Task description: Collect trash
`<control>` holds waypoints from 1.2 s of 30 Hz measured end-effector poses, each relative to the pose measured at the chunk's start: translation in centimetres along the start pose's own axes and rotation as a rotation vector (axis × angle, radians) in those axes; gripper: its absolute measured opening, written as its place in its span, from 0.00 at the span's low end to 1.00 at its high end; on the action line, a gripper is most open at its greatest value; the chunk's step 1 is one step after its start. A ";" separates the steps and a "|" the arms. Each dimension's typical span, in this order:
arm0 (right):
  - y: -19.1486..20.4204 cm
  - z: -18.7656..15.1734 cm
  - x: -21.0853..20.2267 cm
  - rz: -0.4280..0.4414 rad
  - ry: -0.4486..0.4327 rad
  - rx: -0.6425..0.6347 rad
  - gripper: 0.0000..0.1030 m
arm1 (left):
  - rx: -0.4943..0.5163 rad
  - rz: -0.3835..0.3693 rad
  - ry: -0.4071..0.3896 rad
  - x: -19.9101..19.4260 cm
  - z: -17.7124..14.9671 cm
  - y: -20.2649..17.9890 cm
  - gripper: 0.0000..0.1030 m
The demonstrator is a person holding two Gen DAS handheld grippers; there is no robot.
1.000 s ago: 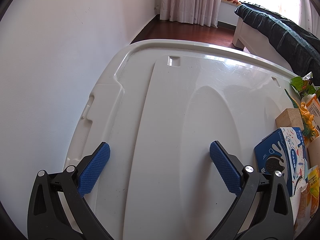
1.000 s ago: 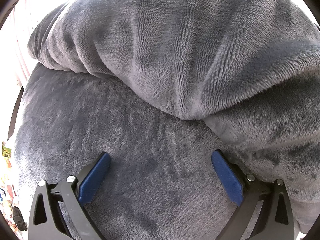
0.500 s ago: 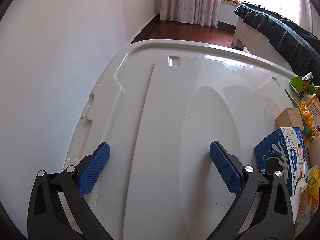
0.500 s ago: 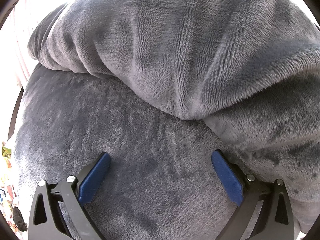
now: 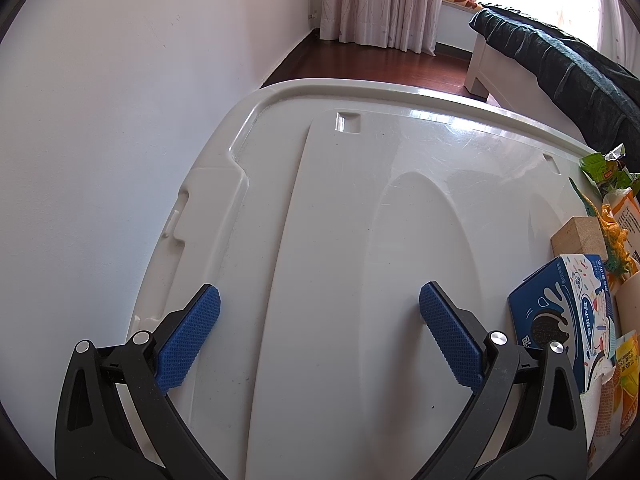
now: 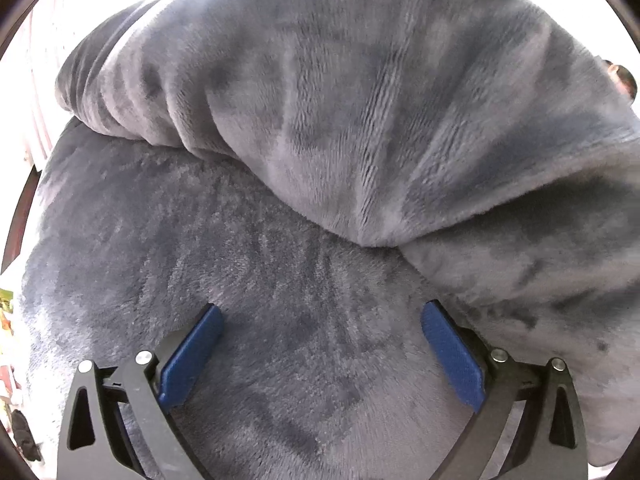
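My left gripper [image 5: 319,300] is open and empty, held just above a white plastic bin lid [image 5: 360,220]. Trash lies along the lid's right edge: a blue cookie box [image 5: 568,312], a wooden block [image 5: 578,236], a green snack wrapper [image 5: 604,168], an orange packet [image 5: 626,220] and a yellow packet [image 5: 626,364]. My right gripper [image 6: 320,316] is open and empty, facing grey plush fabric [image 6: 320,160] that fills its view and hides everything else.
A white wall [image 5: 120,120] stands close on the left of the lid. Beyond the lid are a dark wooden floor [image 5: 380,68], curtains [image 5: 380,0] and a bed with a dark cover [image 5: 560,64].
The left view is unchanged. In the right view the grey fabric has shifted slightly.
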State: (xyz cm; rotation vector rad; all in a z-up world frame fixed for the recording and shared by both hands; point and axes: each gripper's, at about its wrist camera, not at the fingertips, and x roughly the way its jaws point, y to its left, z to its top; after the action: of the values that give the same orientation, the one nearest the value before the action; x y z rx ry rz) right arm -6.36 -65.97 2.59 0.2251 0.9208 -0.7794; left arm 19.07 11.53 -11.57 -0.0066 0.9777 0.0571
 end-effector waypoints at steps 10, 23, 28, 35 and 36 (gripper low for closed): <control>10.8 -1.8 -14.1 0.133 -0.377 -0.112 0.95 | 0.000 0.000 0.000 0.0 0.0 0.0 0.94; 35.2 -11.3 -26.1 0.685 -0.431 -0.253 0.95 | 0.000 0.000 0.000 0.0 0.0 0.0 0.94; 37.6 -16.4 -25.6 0.695 -0.427 -0.381 0.95 | 0.000 0.000 0.000 0.0 0.0 0.0 0.94; 36.4 -17.4 -23.5 0.697 -0.367 -0.351 0.95 | 0.000 0.000 0.000 0.0 0.0 0.0 0.94; 36.1 -17.5 -23.3 0.701 -0.357 -0.342 0.95 | 0.001 0.001 0.000 0.0 0.0 0.0 0.94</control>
State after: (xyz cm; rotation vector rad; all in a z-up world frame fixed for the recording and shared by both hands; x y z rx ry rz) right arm -0.87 -20.02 5.12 0.0895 0.5601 -0.0030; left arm 19.12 11.51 -11.59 -0.0051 0.9781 0.0579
